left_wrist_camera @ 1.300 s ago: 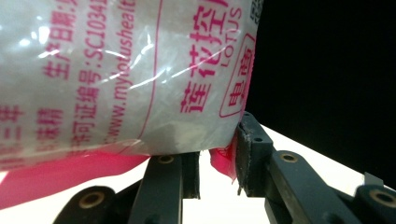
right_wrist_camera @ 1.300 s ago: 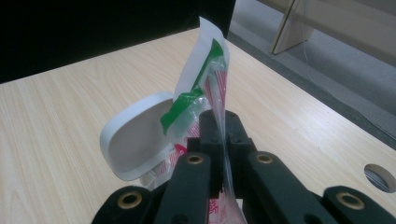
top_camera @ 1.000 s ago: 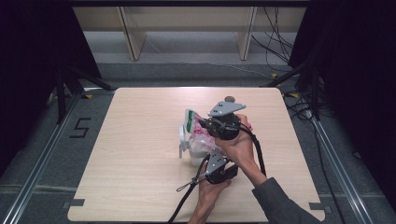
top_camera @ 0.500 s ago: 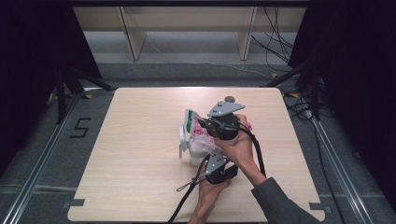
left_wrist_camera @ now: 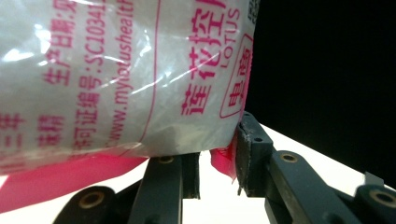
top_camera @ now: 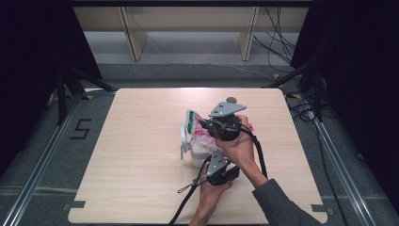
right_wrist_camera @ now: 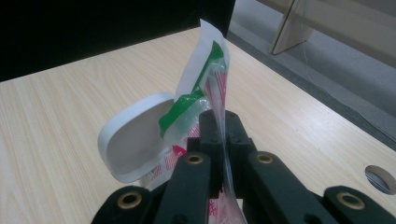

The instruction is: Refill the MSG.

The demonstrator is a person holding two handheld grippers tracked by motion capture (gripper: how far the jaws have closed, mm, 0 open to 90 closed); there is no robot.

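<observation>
A clear plastic bag (top_camera: 198, 133) with pink print and a green strip stands near the middle of the table, over a white container (top_camera: 197, 155). A white oval lid (top_camera: 183, 141) stands up at its left. My right gripper (top_camera: 204, 125) comes in from the right and is shut on the bag's thin film (right_wrist_camera: 223, 105) just below the green strip (right_wrist_camera: 196, 100); the lid (right_wrist_camera: 133, 144) is behind it. My left gripper (top_camera: 211, 162) points up at the bag from the near side. Its jaws (left_wrist_camera: 218, 158) stand apart under the bag (left_wrist_camera: 116, 70), with a pink corner hanging in the gap.
The light wooden table (top_camera: 131, 188) has bare surface to the left and far side. A round hole (right_wrist_camera: 380, 178) is in the tabletop at the right. Cables trail from both grippers toward the near edge. Wooden shelf legs and floor cables lie beyond the table.
</observation>
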